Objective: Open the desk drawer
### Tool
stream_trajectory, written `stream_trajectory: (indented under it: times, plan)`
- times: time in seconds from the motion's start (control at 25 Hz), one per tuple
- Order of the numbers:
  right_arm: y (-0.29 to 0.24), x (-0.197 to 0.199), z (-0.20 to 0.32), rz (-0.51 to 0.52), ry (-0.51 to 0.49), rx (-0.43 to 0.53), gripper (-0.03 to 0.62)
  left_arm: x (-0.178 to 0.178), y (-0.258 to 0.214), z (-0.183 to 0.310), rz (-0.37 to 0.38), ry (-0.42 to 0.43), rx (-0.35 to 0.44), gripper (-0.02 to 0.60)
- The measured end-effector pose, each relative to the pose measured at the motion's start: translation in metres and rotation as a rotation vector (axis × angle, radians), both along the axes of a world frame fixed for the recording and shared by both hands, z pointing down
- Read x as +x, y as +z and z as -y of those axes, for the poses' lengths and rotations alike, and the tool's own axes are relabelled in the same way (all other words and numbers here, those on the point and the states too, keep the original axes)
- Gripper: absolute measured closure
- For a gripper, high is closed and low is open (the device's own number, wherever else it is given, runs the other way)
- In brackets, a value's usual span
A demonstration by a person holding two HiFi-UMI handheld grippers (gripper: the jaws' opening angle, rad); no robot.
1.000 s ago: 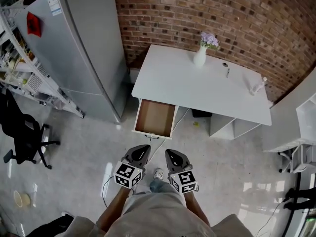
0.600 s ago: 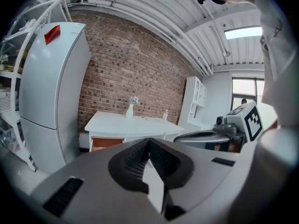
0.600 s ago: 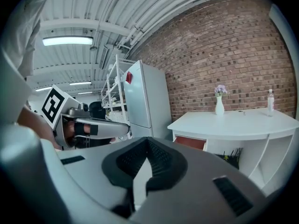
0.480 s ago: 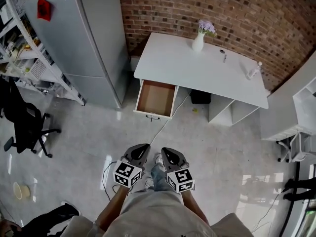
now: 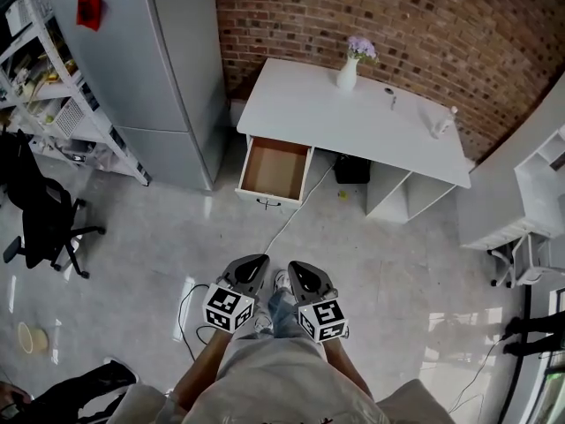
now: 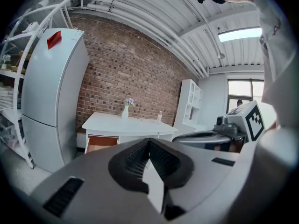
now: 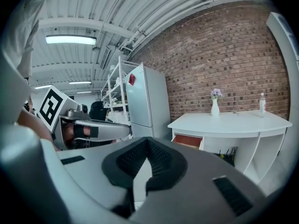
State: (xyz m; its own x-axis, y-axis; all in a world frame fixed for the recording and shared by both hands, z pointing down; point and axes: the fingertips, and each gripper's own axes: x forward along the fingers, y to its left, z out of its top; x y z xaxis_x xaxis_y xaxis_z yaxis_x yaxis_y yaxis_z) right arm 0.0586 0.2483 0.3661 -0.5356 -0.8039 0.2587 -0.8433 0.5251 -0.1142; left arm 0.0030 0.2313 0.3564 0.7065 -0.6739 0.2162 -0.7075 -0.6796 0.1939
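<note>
grey fridge (image 5: 132, 69) at left; white desk (image 5: 371, 135) against the brick wall (image 5: 397, 16). i see its drawer (image 5: 274, 168) pulled out under the desk's left end. left gripper (image 5: 252, 268) and right gripper (image 5: 305, 279) well short of it, side by side, the 2 pairs of jaws clenched on nothing. vase (image 5: 346, 73) on the desktop; a small bottle (image 5: 439, 125), i think.

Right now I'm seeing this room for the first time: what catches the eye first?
The drawer stands open under the left end of the white desk. A vase of flowers sits at the desk's back edge; a tall grey fridge stands to the desk's left.
</note>
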Motion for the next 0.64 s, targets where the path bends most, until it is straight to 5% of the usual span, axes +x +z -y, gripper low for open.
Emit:
stream_trajectory:
  times: [0.64]
  plan:
    - [-0.0008, 0.0091, 0.0013, -0.011, 0.032, 0.013, 0.577, 0.0068, 0.0007, 0.0006, -0.004, 0.014, 0.004, 0.569]
